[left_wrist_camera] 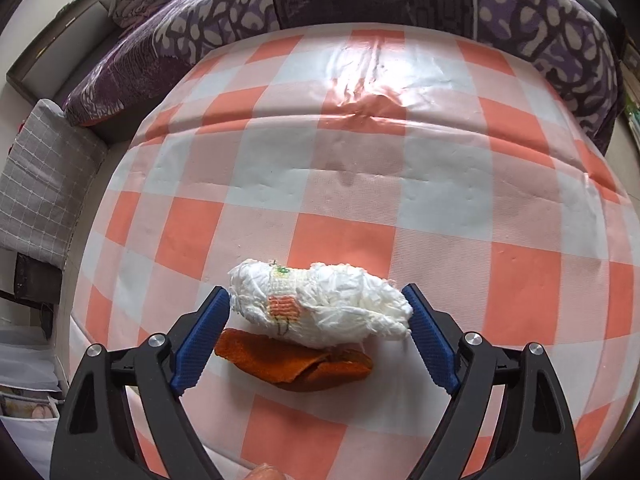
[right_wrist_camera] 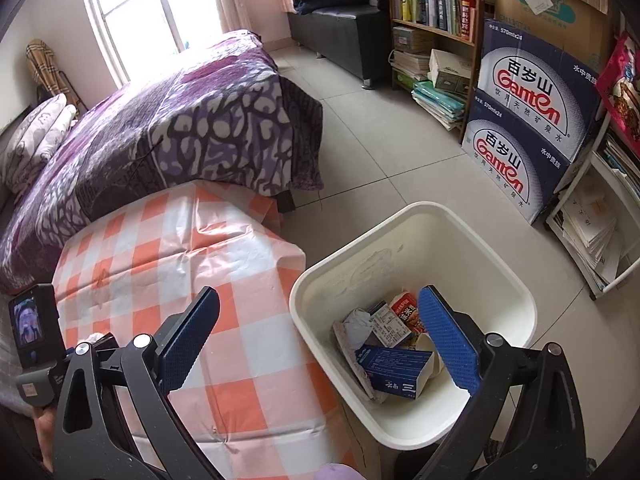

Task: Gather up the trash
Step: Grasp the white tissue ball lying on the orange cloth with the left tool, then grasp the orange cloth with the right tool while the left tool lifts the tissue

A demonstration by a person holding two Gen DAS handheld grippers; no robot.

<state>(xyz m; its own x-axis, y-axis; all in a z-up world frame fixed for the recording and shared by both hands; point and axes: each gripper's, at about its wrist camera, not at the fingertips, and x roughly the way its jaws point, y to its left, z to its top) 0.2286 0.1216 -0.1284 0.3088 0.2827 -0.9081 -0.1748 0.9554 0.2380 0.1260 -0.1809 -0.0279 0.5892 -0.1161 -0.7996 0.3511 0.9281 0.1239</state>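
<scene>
In the left wrist view a crumpled white bundle (left_wrist_camera: 320, 304) with an orange printed patch lies on the checked tablecloth (left_wrist_camera: 360, 200), partly over an orange-brown scrap (left_wrist_camera: 296, 364). My left gripper (left_wrist_camera: 316, 296) is open wide and points down at it, one blue pad at each end of the bundle, and I cannot tell whether they touch it. In the right wrist view my right gripper (right_wrist_camera: 320, 294) is open and empty, above the table's corner and the white bin (right_wrist_camera: 412, 212). The bin holds a blue box (right_wrist_camera: 396, 364), a red packet (right_wrist_camera: 406, 308) and crumpled paper (right_wrist_camera: 358, 326).
A bed with a purple patterned cover (right_wrist_camera: 180, 128) borders the table's far side. Blue water cartons (right_wrist_camera: 524, 120), a bookshelf (right_wrist_camera: 436, 20) and stacked papers (right_wrist_camera: 592, 232) stand beyond the bin on the tiled floor (right_wrist_camera: 380, 152). A grey cushion (left_wrist_camera: 44, 184) lies left of the table.
</scene>
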